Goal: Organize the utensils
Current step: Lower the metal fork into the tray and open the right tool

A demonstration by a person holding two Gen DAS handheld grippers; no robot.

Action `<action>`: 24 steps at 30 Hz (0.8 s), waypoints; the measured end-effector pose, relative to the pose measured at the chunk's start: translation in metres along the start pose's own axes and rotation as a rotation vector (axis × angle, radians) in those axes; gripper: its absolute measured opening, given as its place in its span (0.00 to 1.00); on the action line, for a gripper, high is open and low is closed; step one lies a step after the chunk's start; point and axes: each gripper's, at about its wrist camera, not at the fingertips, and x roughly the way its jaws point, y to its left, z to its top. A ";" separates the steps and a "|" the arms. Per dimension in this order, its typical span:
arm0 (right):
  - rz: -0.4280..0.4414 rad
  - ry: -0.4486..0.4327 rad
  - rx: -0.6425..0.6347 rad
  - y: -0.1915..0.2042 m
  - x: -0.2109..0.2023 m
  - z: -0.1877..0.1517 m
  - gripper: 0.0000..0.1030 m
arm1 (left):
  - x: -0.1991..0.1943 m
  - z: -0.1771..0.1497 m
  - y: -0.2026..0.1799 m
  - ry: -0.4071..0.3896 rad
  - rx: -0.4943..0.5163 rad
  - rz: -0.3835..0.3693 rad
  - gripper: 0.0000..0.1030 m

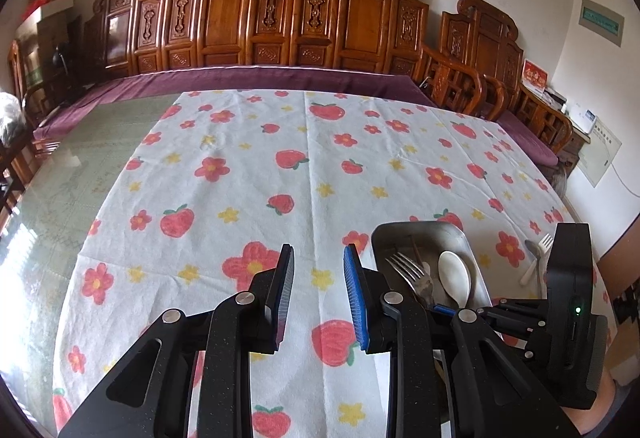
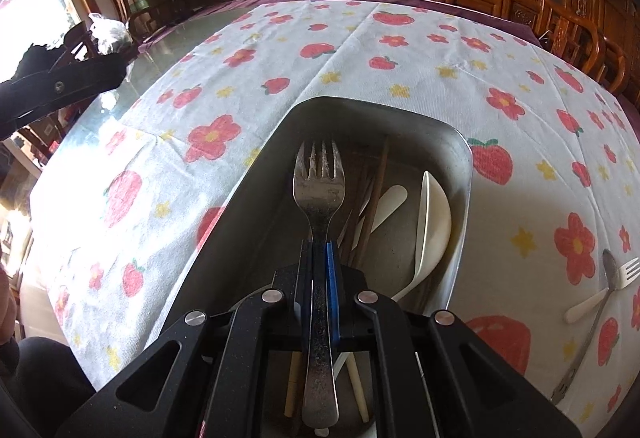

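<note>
My right gripper [image 2: 319,246] is shut on a metal fork [image 2: 319,182] and holds it over the metal tray [image 2: 256,174], tines pointing away. In the tray lie a white spoon [image 2: 432,222], wooden chopsticks [image 2: 376,198] and another white utensil [image 2: 388,198]. My left gripper [image 1: 318,262] is open and empty above the flowered tablecloth, just left of the tray [image 1: 420,230]. The left wrist view shows the fork [image 1: 412,270], the white spoon [image 1: 454,274] and the right gripper body [image 1: 568,298] over the tray.
A metal spoon [image 2: 600,302] and a small white-handled fork [image 2: 608,286] lie crossed on the cloth right of the tray; they also show in the left wrist view [image 1: 536,258]. Carved wooden chairs [image 1: 280,10] line the far side. The glass tabletop [image 1: 72,178] lies left.
</note>
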 end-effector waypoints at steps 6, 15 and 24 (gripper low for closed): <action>0.010 -0.040 -0.015 -0.010 -0.021 0.001 0.09 | -0.002 0.000 -0.013 -0.010 0.026 -0.003 0.23; -0.097 -0.146 0.013 -0.076 -0.092 -0.019 0.09 | 0.007 -0.005 -0.041 0.013 0.055 -0.041 0.31; -0.338 -0.081 0.105 -0.186 -0.095 -0.065 0.36 | 0.014 -0.015 -0.074 0.039 0.103 -0.095 0.31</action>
